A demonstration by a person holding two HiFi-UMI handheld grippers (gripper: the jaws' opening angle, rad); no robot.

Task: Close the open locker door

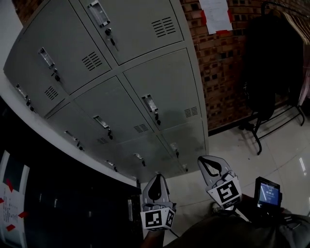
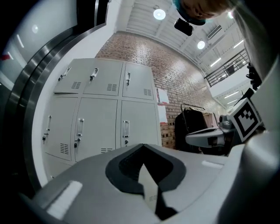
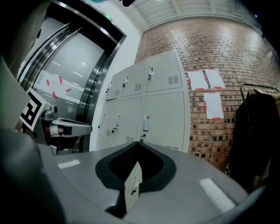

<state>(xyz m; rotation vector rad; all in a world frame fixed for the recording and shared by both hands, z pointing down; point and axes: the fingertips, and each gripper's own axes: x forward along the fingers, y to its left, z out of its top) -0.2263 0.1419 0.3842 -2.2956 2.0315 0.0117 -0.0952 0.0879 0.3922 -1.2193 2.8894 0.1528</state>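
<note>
A bank of grey metal lockers [image 1: 121, 97] fills the head view, and every door there looks flush; I cannot make out one standing open. The same lockers [image 2: 109, 109] show in the left gripper view, and the lockers [image 3: 153, 109] also show in the right gripper view, some way off. My left gripper [image 1: 158, 177] is held low in front of the bottom row, shut with nothing in it. My right gripper [image 1: 202, 160] hangs beside it to the right, also shut and empty. Neither touches a locker. Each gripper view shows its own jaws meeting at the tip.
A brick wall [image 1: 223, 72] with pinned papers [image 1: 215, 14] stands right of the lockers. A clothes rack with dark coats [image 1: 271, 63] stands on the pale tiled floor [image 1: 232, 145]. A small lit screen [image 1: 267, 193] sits at my lower right. Dark glass doors [image 1: 48, 203] lie to the left.
</note>
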